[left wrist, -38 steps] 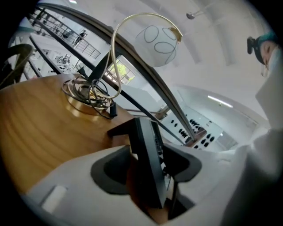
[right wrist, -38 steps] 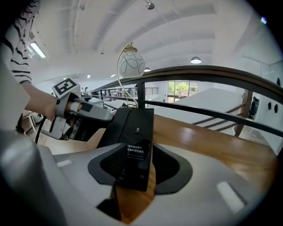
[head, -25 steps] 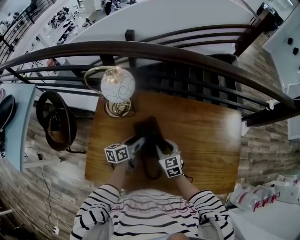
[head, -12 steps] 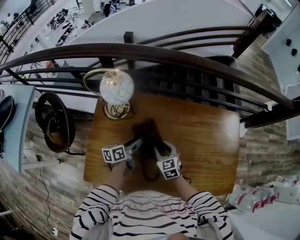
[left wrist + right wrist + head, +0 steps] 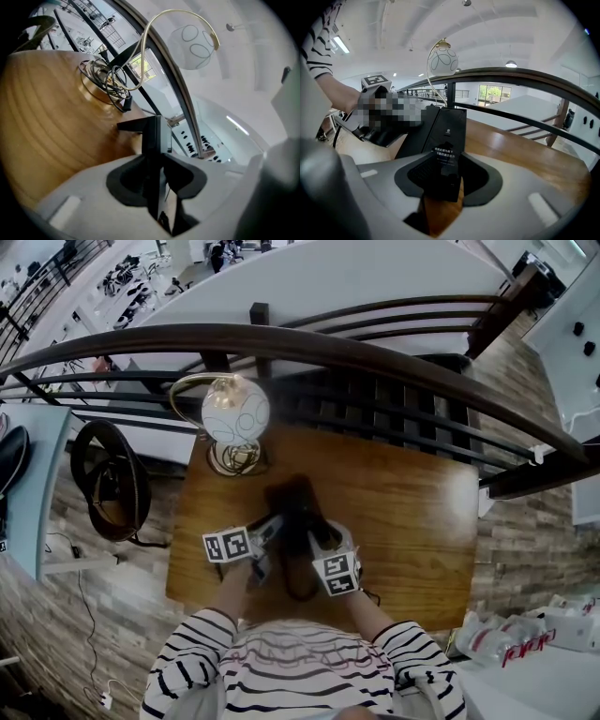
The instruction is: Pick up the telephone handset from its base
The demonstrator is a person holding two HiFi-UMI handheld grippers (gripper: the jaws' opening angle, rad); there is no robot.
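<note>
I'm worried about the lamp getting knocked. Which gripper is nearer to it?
Left. The left gripper, jaws closing around the dark telephone, is on the telephone's lamp side; the right gripper is on the other side, farther away.

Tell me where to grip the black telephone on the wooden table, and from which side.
I'd grip the telephone across its two flat faces at the near end, coming from the person's edge of the table. It is a thin slab, seen edge-on between the left gripper's closing jaws.
</note>
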